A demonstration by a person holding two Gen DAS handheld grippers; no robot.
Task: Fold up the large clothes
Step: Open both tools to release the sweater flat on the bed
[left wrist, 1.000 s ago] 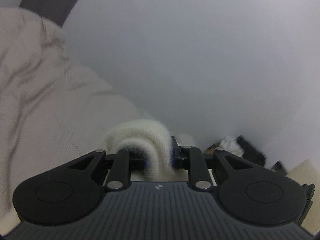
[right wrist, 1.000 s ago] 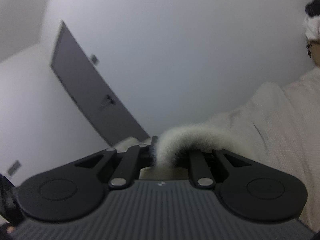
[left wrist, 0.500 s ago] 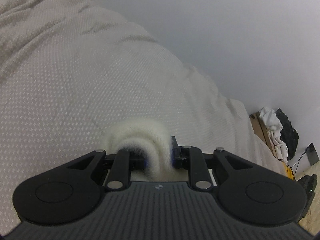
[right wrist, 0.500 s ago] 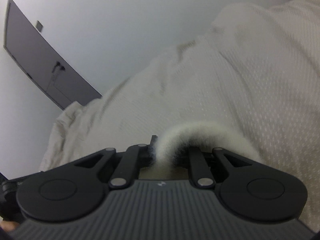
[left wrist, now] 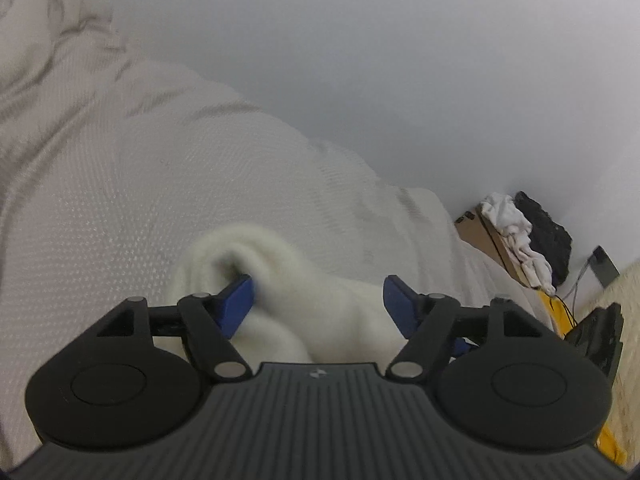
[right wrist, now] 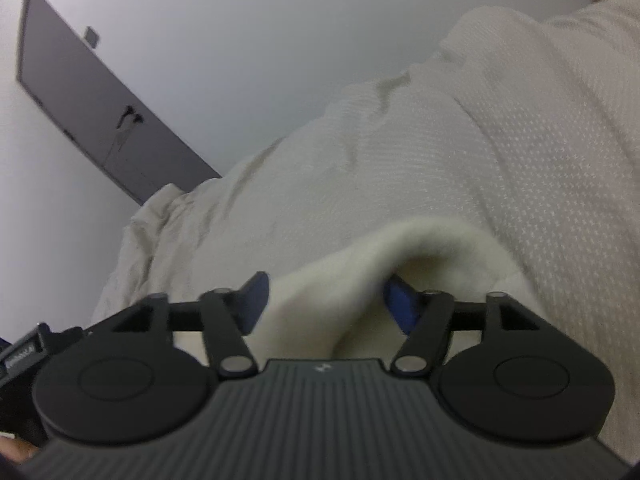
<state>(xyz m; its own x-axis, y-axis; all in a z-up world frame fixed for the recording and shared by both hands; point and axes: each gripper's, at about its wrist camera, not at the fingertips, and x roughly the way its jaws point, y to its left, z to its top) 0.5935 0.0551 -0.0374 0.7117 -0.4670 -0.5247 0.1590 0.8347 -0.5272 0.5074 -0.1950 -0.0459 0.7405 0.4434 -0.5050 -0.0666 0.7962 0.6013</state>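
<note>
Both hand-held grippers [left wrist: 318,300] [right wrist: 326,300] just spread, fluffy garment edge [left wrist: 304,292] lying loosely across, seemingly unpinched.

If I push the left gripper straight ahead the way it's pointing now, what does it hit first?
Probably the fluffy white garment: a fold of it lies between the left gripper's just-opened jaws. Beyond that is the textured bedspread, though depth is unclear.
</note>
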